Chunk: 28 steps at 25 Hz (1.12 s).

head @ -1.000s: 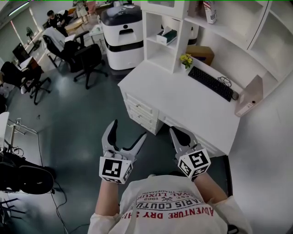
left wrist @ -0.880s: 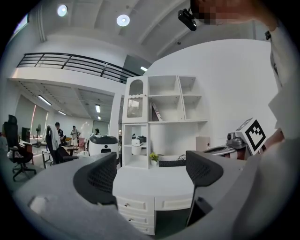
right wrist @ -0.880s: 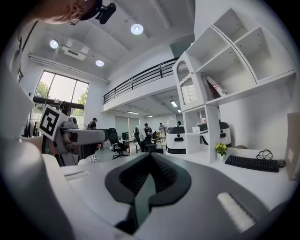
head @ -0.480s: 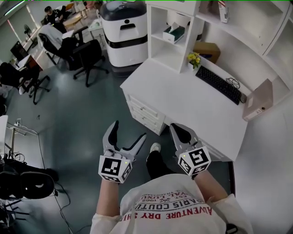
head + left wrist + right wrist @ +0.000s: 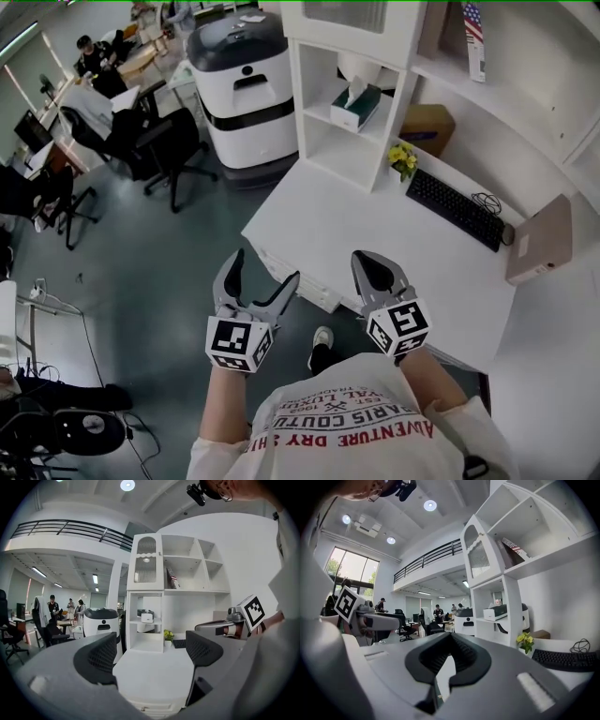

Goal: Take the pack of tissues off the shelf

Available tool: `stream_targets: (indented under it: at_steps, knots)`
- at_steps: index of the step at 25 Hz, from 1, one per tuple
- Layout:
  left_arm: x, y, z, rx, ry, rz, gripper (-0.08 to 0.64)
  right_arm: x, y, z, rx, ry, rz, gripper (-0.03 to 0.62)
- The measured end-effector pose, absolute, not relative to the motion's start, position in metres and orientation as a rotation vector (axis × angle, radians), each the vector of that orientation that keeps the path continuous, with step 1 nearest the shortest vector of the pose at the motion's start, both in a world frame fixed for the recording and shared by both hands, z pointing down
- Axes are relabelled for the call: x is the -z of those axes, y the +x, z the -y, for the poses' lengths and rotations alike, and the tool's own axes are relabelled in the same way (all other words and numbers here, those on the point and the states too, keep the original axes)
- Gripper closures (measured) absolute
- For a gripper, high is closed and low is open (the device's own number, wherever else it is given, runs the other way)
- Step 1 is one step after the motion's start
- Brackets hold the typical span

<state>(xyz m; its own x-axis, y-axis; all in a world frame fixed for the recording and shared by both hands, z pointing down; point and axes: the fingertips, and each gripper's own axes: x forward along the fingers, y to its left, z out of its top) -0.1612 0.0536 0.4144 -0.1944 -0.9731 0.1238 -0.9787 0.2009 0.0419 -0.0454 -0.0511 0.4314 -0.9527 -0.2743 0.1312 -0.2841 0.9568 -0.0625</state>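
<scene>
The pack of tissues [image 5: 355, 105] is a white and green box on the middle shelf of the white shelf unit [image 5: 328, 141], far ahead of both grippers. It also shows small in the left gripper view [image 5: 147, 617] and the right gripper view [image 5: 496, 613]. My left gripper [image 5: 262, 272] hangs over the floor before the white desk [image 5: 375, 234], open and empty [image 5: 152, 653]. My right gripper [image 5: 368, 264] is over the desk's near edge, shut with nothing in it [image 5: 449, 644].
On the desk lie a black keyboard [image 5: 457, 208], a pot of yellow flowers [image 5: 404, 157] and a beige box [image 5: 541, 242]. A large white machine [image 5: 246, 84] stands left of the shelf. Office chairs [image 5: 159, 141] and seated people are at the far left.
The person has stepped toward the desk, so the shelf and tissues sit nearer and more central. Both grippers keep the same pose, left open and right shut.
</scene>
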Motion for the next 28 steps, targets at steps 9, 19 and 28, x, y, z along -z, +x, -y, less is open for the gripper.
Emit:
stream_targets:
  at_steps: [9,19,28]
  knots:
    - [-0.407,-0.23,0.067,-0.107,1.942,2.312,0.08,-0.418,-0.094,0.159,-0.077,0.569,2.987,0.592]
    - [-0.406,-0.24,0.184,-0.111,2.111,2.142,0.081,-0.402,-0.1,0.238,-0.012,0.821,2.954,0.592]
    - [-0.424,-0.253,0.289,-0.254,2.269,1.96,0.039,-0.404,-0.103,0.283,-0.01,1.089,2.843,0.592]
